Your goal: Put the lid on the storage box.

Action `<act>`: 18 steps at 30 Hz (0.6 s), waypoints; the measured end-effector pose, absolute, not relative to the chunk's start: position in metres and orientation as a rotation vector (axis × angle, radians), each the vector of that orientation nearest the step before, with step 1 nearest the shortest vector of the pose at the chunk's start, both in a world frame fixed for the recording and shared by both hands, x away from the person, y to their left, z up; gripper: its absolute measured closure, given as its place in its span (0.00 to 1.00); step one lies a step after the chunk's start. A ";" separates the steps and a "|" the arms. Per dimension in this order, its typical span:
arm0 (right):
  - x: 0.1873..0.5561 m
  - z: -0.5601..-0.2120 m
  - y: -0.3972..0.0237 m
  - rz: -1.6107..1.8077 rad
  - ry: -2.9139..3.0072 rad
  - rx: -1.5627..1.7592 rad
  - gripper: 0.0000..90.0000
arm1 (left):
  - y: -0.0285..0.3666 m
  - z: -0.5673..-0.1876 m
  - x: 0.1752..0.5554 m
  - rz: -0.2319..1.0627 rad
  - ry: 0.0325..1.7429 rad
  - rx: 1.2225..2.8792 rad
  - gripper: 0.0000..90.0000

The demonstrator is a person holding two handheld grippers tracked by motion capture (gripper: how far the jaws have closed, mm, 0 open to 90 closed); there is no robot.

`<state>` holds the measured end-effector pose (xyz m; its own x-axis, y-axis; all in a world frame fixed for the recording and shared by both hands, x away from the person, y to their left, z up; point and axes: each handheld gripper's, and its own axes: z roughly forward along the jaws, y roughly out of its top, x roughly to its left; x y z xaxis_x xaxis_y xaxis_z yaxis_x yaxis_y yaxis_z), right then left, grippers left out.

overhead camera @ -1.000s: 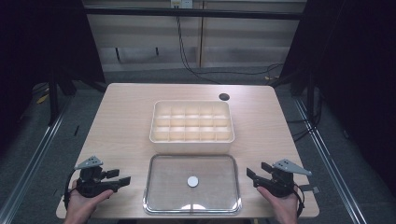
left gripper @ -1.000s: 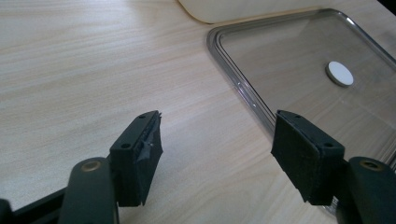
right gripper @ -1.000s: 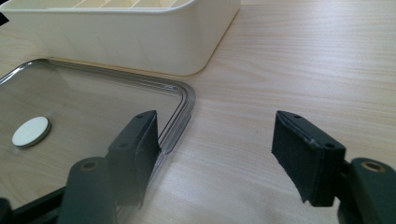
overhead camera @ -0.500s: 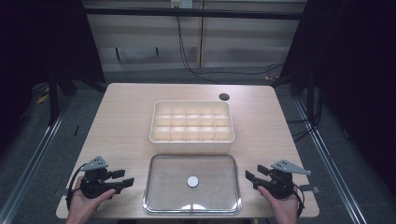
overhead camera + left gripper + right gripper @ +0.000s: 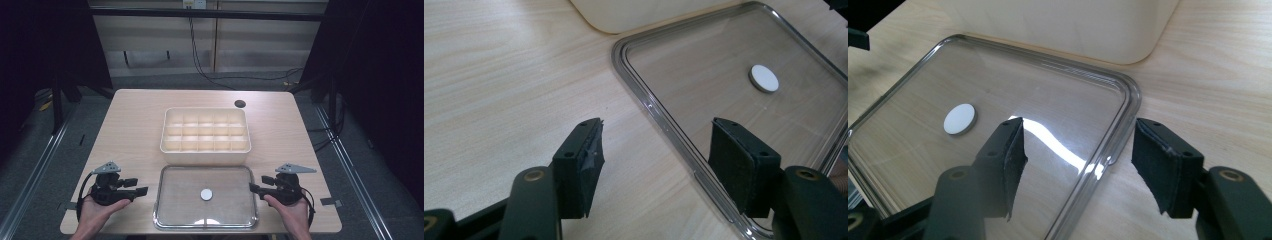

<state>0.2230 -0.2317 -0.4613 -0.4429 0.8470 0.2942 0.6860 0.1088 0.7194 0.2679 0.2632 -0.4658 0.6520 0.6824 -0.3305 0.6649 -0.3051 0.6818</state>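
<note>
A clear plastic lid (image 5: 180, 185) lies flat at the table's near edge, with a white disc (image 5: 206, 194) at its centre. Behind it stands a cream box (image 5: 205, 135) divided into several empty compartments. My left gripper (image 5: 141, 186) rests just left of the lid. In the left gripper view, the left gripper (image 5: 656, 125) is open astride the lid's rim (image 5: 644, 100); its jaws have just been opening, gripping nothing. My right gripper (image 5: 256, 184) sits at the lid's right edge. The right gripper (image 5: 1078, 122) is open over the lid's corner rim (image 5: 1128, 95); its jaws have also just widened, touching nothing.
A small dark round hole (image 5: 240, 104) marks the wooden table (image 5: 125, 130) behind the box. Bare wood lies to both sides of the box. Dark floor, metal rails and cables surround the table.
My right gripper has slid left, up to the lid's right edge. The left gripper has barely shifted; its jaws narrowed a little, then widened again.
</note>
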 end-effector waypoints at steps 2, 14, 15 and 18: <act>0.226 -0.460 -0.231 1.242 2.189 1.541 0.42 | 0.261 -0.463 0.270 0.019 1.025 2.035 0.43; 0.249 -0.448 -0.226 1.274 2.185 1.538 0.45 | 0.240 -0.462 0.290 0.008 1.001 1.969 0.51; 0.250 -0.452 -0.225 1.255 2.180 1.528 0.45 | 0.237 -0.465 0.291 -0.011 1.010 1.983 0.52; 0.255 -0.466 -0.223 1.217 2.203 1.549 0.49 | 0.233 -0.470 0.291 0.024 0.996 2.046 0.52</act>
<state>0.2548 -0.2229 -0.4657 -0.4382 0.8508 0.2902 0.6985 0.1190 0.7056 0.2908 0.2329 -0.4703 0.6844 0.6564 -0.3175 0.6400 -0.3322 0.6928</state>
